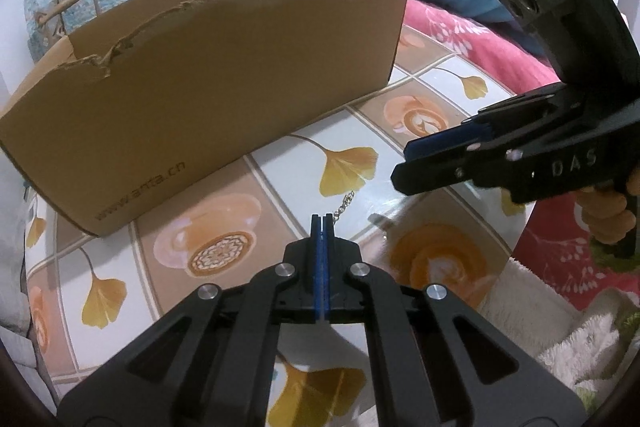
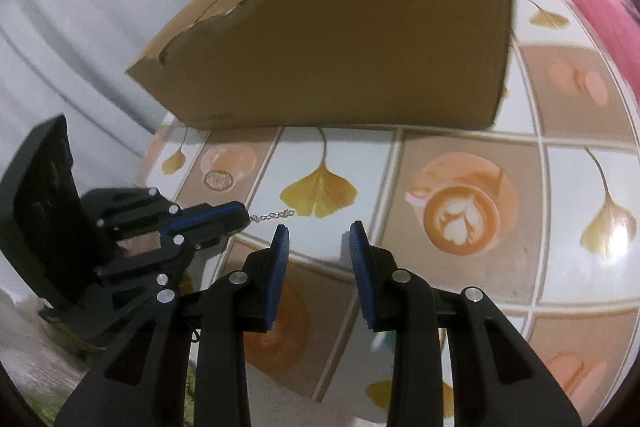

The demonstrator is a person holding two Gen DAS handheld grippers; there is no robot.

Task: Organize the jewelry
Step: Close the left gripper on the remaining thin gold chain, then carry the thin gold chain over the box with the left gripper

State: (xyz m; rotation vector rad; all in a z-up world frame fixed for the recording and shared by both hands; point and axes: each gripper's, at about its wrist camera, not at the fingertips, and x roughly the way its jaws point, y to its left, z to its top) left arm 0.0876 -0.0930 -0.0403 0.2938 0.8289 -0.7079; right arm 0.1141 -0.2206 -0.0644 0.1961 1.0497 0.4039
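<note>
Item: silver chain, fine-linked, with a small clasp at the free end. Location: on the tabletop, over the ginkgo-leaf and coffee-cup print, in front of the open cardboard box and apart from its wall. One end pinched in the left hand-held gripper, pads fully together on it; the remainder trailing loose toward the right, lying on or just above the cloth, which of the two unclear.

Right hand-held gripper: jaws partly apart, nothing between the blue pads, hovering just beside the free end.

Handling, judged: very light, wholly limp, no stiffness to carry its own shape; likely to swing, kink or tangle when lifted. Smooth metal, thin enough to slip from ribbed pads unless squarely caught. Links probably delicate under a hard tug.

Suggested hold: near an end, clasp preferred as the bulkiest part; second grip at the free end to keep the length straight for lowering into the box.
</note>
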